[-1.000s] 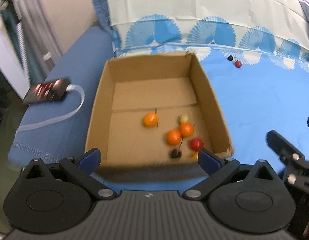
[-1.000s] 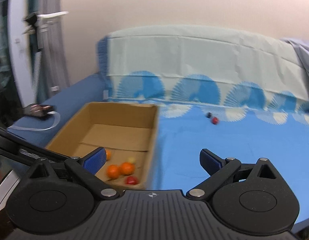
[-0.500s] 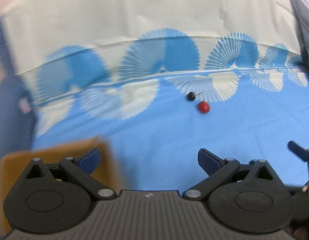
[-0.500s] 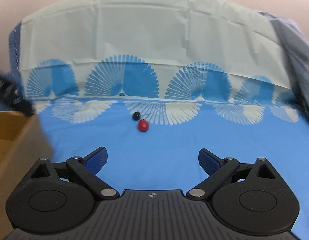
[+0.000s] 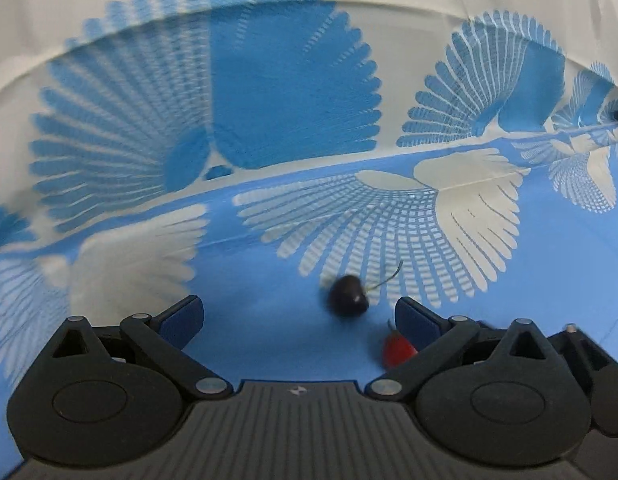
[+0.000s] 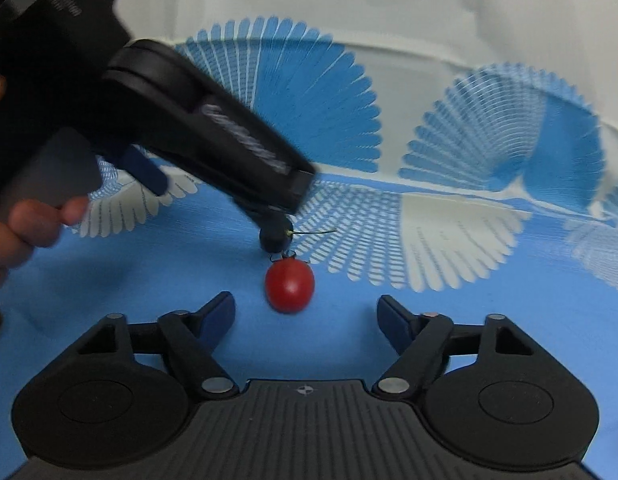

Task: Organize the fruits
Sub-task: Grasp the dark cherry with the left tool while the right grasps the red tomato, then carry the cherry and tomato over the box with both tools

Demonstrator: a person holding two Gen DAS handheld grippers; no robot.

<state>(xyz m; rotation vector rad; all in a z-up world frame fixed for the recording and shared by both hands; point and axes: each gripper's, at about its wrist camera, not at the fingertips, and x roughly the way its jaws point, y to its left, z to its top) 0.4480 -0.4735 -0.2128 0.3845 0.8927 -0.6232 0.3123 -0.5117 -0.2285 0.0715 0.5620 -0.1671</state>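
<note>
Blue fan-patterned sheet [image 5: 269, 332] carries a dark cherry [image 5: 348, 294] with a red cherry tomato [image 6: 289, 285] touching its near side. Left gripper [image 5: 297, 314], jaws wide and narrowing, brackets the cherry without contact. Right gripper [image 6: 305, 314], jaws closing, frames the tomato, pads clear of it.

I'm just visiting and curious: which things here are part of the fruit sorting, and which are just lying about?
Part of the job:
- dark cherry
- red cherry tomato
- left gripper, closing
- right gripper, closing, nothing gripped

Just there:
- blue fan-patterned sheet
</note>
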